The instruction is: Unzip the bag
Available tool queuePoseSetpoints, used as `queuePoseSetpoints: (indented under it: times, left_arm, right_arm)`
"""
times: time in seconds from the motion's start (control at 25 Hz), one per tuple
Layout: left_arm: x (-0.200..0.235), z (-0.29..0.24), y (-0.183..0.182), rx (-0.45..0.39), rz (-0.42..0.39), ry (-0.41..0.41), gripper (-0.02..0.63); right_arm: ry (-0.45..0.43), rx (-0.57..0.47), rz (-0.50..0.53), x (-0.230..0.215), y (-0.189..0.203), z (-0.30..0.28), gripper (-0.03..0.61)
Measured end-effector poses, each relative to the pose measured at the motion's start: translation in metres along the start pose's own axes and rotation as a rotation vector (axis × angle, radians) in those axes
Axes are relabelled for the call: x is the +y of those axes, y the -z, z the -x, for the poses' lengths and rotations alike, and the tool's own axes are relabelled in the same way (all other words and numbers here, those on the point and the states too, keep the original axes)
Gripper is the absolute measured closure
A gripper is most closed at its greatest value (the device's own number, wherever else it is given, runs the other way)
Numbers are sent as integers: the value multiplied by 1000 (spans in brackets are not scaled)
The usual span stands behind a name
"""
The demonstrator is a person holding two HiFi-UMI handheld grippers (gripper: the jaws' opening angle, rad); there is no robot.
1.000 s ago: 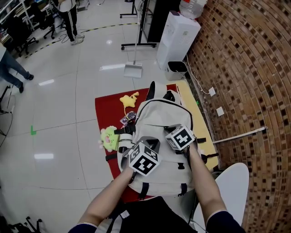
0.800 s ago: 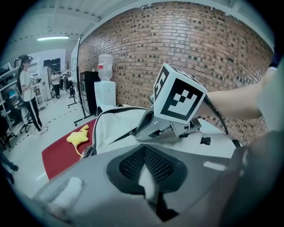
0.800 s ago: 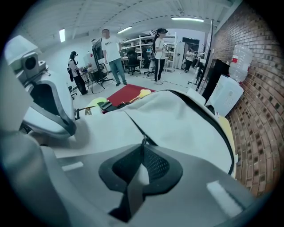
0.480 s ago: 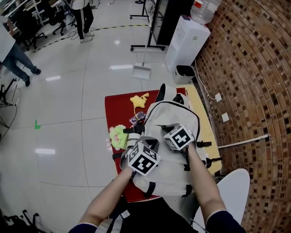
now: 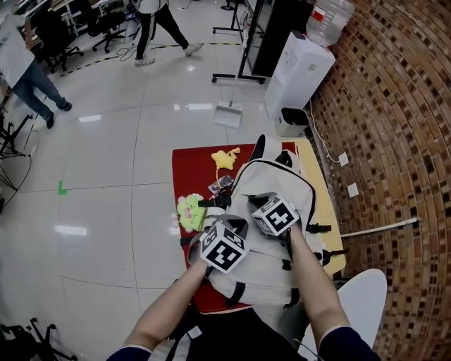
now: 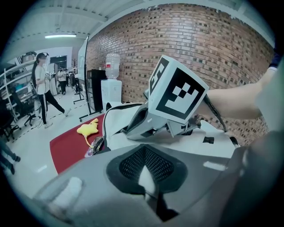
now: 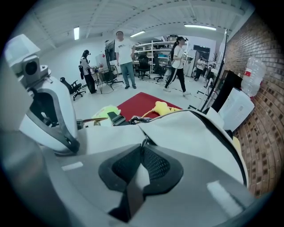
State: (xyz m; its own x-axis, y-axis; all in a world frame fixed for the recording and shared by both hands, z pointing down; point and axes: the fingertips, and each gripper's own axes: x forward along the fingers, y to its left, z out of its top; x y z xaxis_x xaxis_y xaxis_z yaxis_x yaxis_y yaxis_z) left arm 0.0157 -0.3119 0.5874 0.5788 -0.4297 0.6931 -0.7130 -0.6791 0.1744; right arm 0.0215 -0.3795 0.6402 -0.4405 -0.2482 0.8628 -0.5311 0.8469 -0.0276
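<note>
A pale tiled floor [image 5: 127,183] spreads out to the left, and a brick wall [image 5: 394,141] curves down the right. At the top, a person [image 5: 158,21] walking past is further right than a second ago. The red mat [image 5: 190,166] now sits further right in the head view, and everything on it has shifted the same way. A green toy [image 5: 189,211] lies at the bag's left edge, and a yellow toy [image 5: 225,156] lies beyond it on the mat.

The left gripper [image 6: 143,150] is at the bag's near left side. Its jaws are pressed together on pale cloth of the bag [image 5: 275,183]. Measured against the bag, it has moved a little to the left.

The off-white bag lies flat on the mat, between the toys and the yellow strip by the wall. The right gripper [image 7: 143,147] is over the bag's middle and has also slid left across it. Its jaws have just eased slightly wider but still pinch the metal pull [image 7: 143,141]. Just beyond the pull, a flap of the bag has folded back. A white cooler [image 5: 299,67] stands against the wall.
</note>
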Motion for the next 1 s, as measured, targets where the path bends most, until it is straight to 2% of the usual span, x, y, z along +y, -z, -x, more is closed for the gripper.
queuePoseSetpoints:
  times: [0.2, 0.44, 0.6, 0.76, 0.8, 0.88, 1.0]
  left_arm:
    - [-3, -6, 11, 27, 17, 11, 611]
    - [-7, -9, 13, 49, -9, 31, 611]
    - [-8, -9, 14, 50, -15, 34, 611]
    - [-7, -7, 13, 36, 5, 45, 610]
    - [-6, -7, 13, 33, 12, 46, 609]
    - [-5, -5, 13, 28, 21, 43, 609]
    - [-3, -2, 10, 16, 21, 41, 609]
  right_arm:
    - [2, 10, 42, 5, -2, -3, 549]
    - [-21, 19, 62, 14, -10, -6, 548]
    - [-39, 0, 55, 20, -15, -9, 546]
    - [-16, -5, 50, 16, -13, -4, 540]
    - [-12, -7, 53, 15, -11, -2, 533]
    - [-12, -20, 50, 12, -7, 3, 464]
    - [21, -58, 18, 2, -1, 21, 457]
